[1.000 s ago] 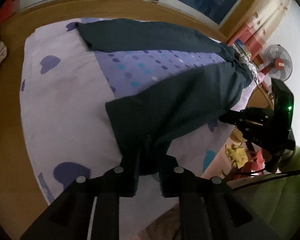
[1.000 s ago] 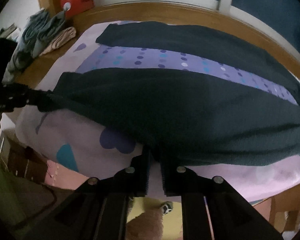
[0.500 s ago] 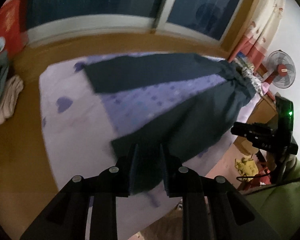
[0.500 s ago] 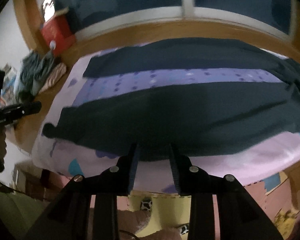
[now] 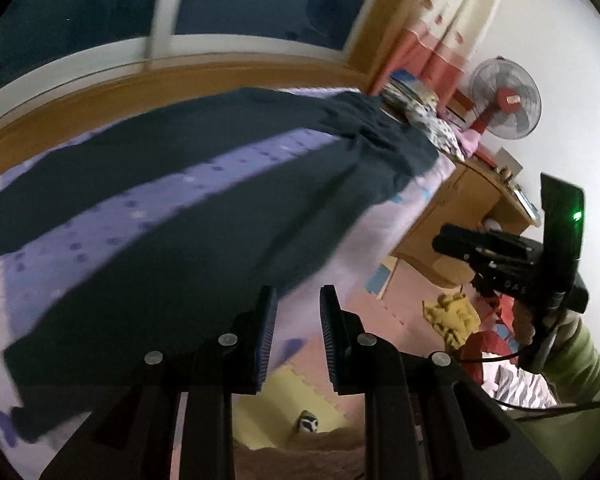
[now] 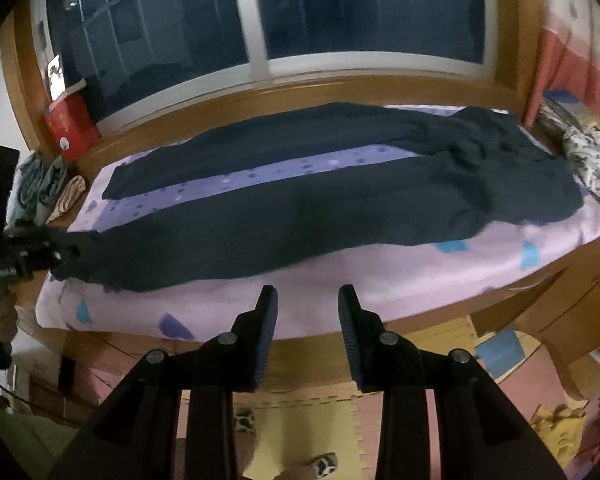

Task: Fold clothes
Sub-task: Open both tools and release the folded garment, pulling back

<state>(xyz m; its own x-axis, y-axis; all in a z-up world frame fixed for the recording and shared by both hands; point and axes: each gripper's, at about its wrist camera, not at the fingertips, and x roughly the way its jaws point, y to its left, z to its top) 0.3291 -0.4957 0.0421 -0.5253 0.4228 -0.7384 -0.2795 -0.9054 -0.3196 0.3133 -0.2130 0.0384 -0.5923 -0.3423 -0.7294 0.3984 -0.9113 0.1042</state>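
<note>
Dark navy trousers (image 6: 340, 208) lie spread lengthwise on the lilac bed sheet (image 6: 420, 280), legs apart, with the waist bunched at the right end (image 5: 380, 140). My right gripper (image 6: 306, 294) hangs open off the bed's near edge, short of the near leg, nothing between its fingers. In the left wrist view it appears at the right (image 5: 456, 242), held by a hand in a green sleeve. My left gripper (image 5: 296, 296) is open and holds nothing, just off the near leg's edge. From the right wrist view it (image 6: 62, 254) sits beside that leg's cuff.
A wooden ledge (image 6: 260, 92) and dark window run behind the bed. A red box (image 6: 70, 126) and folded clothes (image 6: 44, 188) sit at the left end; patterned bedding (image 6: 592, 164), a curtain, a fan (image 5: 504, 98) and a wooden desk (image 5: 472, 200) at the right. Foam mats (image 6: 300, 420) cover the floor.
Both grippers were shut on the near trouser leg's edge a second ago. They have opened, let go and drawn back from the bed; the leg now lies flat.
</note>
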